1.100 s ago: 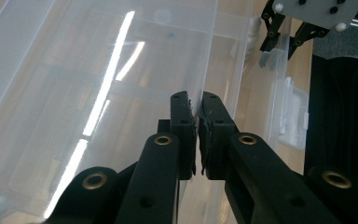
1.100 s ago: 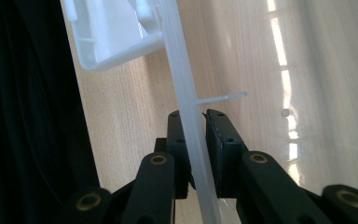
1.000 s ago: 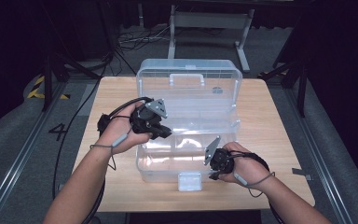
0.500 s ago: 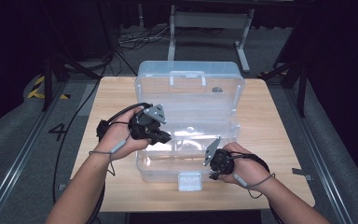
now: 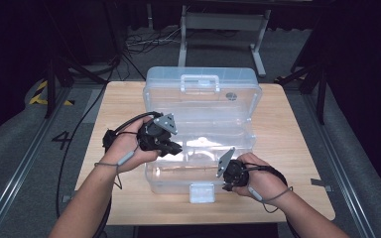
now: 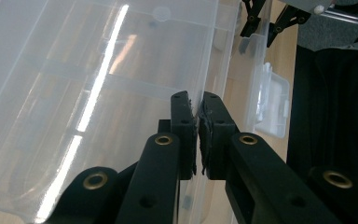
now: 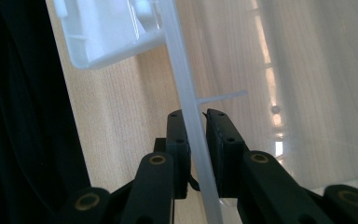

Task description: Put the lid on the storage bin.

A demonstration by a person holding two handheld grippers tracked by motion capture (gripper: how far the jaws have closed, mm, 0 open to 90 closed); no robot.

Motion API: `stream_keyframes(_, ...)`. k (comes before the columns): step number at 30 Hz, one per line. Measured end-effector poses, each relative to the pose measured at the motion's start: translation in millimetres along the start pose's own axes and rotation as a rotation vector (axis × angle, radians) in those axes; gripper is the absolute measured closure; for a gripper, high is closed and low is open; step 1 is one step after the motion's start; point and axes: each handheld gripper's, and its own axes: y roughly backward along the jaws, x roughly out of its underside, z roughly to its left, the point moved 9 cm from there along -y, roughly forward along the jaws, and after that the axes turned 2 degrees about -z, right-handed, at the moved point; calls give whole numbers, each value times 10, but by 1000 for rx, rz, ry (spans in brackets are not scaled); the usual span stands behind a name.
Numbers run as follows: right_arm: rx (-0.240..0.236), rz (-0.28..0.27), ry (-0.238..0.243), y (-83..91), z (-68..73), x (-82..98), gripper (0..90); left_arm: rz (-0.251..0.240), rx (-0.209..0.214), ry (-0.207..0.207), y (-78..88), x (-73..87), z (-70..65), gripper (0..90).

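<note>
A clear plastic storage box (image 5: 201, 148) sits open in the middle of the worktop (image 5: 302, 148), its lid (image 5: 202, 94) standing up toward the far edge and its white latch (image 5: 202, 192) facing the near edge. The left tool (image 5: 174, 148) is closed tight on the thin upper rim of the box's left wall; in the left gripper view the pads meet on the wall (image 6: 196, 116) with almost no gap. The right tool (image 5: 224, 179) is pinched on the front wall near the latch, the jaws clamping the translucent edge (image 7: 192, 135) between them.

The box looks empty, so probably light, and its walls are thin, smooth and likely to flex or slip under a narrow pinch. Holding the rim near a corner or by the latch, where the plastic is stiffer, seems safer than mid-wall; the lid's moulded handle (image 5: 199, 82) suits carrying once it is closed.
</note>
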Motion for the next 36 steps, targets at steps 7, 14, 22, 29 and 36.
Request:
stream_keyframes(7, 10, -9, 1, 9, -2, -5, 793, 6, 10, -2, -8, 3, -10, 853)
stream_keyframes(14, 14, -49, -9, 132, -1, -30, 793, -1, 17, 6, -10, 4, -5, 851)
stream_keyframes(22, 13, -82, -3, 252, 4, -45, 798, 0, 19, 10, -9, 3, -1, 849)
stream_keyframes(29, 12, -111, -1, 478, 6, -51, 813, 3, 21, 11, -9, 3, 0, 848)
stream_keyframes(36, -4, -175, -20, 682, -2, -60, 836, 0, 22, 10, -11, 3, -1, 848)
